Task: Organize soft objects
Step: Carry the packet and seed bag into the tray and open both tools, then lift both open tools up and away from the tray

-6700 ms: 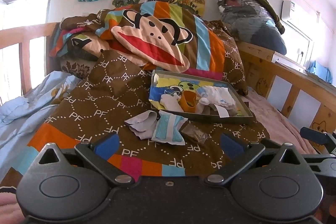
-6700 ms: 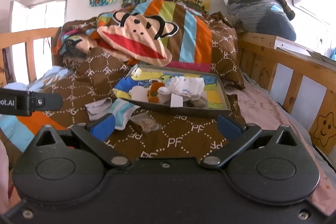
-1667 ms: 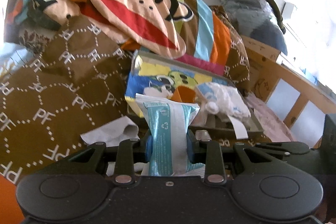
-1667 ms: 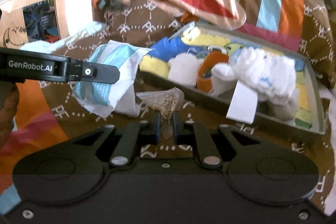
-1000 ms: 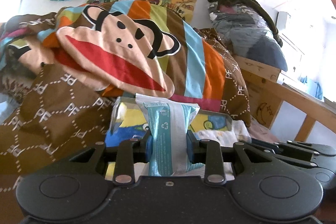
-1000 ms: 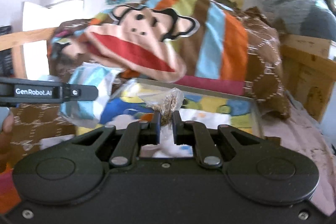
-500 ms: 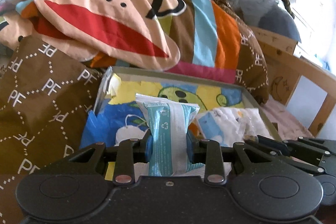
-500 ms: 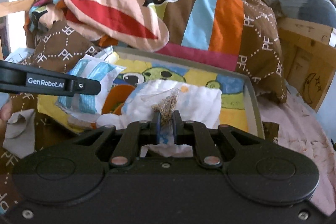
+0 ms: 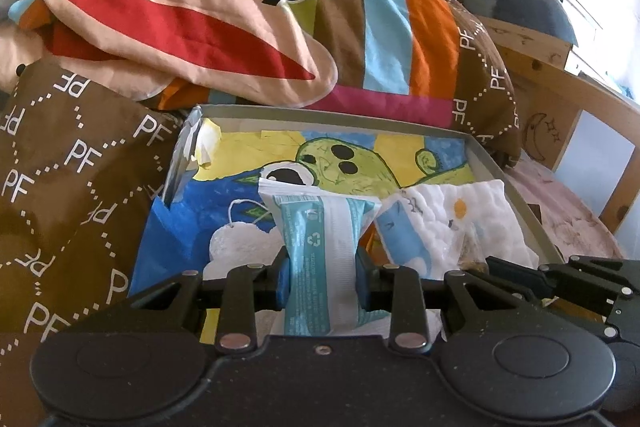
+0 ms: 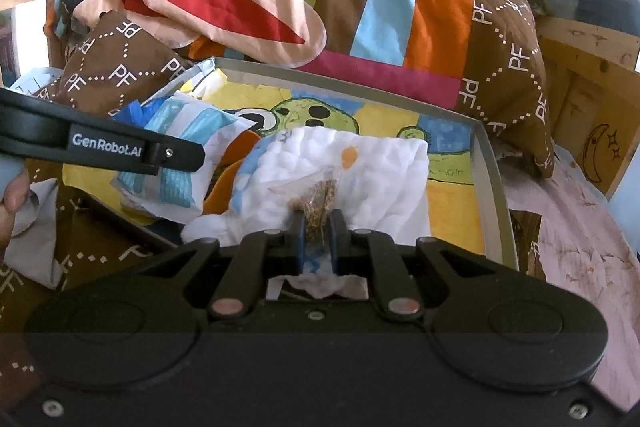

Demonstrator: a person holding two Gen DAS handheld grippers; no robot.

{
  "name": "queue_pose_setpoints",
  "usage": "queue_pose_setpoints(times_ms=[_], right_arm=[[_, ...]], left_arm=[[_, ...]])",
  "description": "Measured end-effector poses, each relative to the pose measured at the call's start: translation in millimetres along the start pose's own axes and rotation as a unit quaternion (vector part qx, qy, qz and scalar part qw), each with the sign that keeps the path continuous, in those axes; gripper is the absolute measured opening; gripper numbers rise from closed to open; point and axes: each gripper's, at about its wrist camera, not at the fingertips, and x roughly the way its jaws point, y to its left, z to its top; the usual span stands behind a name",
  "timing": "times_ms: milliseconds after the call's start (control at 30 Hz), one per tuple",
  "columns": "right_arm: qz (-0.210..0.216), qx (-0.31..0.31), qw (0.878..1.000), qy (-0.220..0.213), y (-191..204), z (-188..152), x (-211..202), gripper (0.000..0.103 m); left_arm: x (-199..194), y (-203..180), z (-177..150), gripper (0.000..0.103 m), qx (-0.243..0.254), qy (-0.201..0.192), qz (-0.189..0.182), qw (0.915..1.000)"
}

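Above the tray [image 9: 516, 195], the left gripper [image 9: 322, 277] clamps a blue-white packet [image 9: 320, 247], the right gripper [image 10: 316, 233] pinches a seed sachet [image 10: 318, 201] — both poised, I judge, for dropping in.

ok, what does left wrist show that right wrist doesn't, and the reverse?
Left wrist only: the left tongs shut on the blue-and-white packet, seen head-on, and the white round shape drawn on the tray liner.

Right wrist only: the right tongs shut on a clear bag of brown bits, the grey cloth left on the bedspread, and the person's fingers.

Both: the tray, the white padded cloth in it, the monkey blanket.
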Motion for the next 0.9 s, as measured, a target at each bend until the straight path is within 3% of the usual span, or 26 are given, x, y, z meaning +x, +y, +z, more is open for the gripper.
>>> queue_pose_setpoints(times_ms=[267,500,667,900], right_arm=[[0.0,0.005,1.0,-0.008,-3,6,-10,0.011],[0.001,0.017,1.0,-0.019,-6,11,-16,0.014],[0.002,0.022,0.999,-0.025,-8,14,-22,0.025],[0.003,0.029,0.999,-0.032,-11,18,-28,0.033]], left_arm=[[1,2,7,0.039,-0.008,0.016,0.01,0.9998],[-6,-1,13,0.044,-0.009,0.007,0.019,0.9998],[-12,-3,19,0.052,-0.013,-0.001,0.02,0.9997],[-18,-5,24,0.054,-0.013,-0.006,0.027,0.9995]])
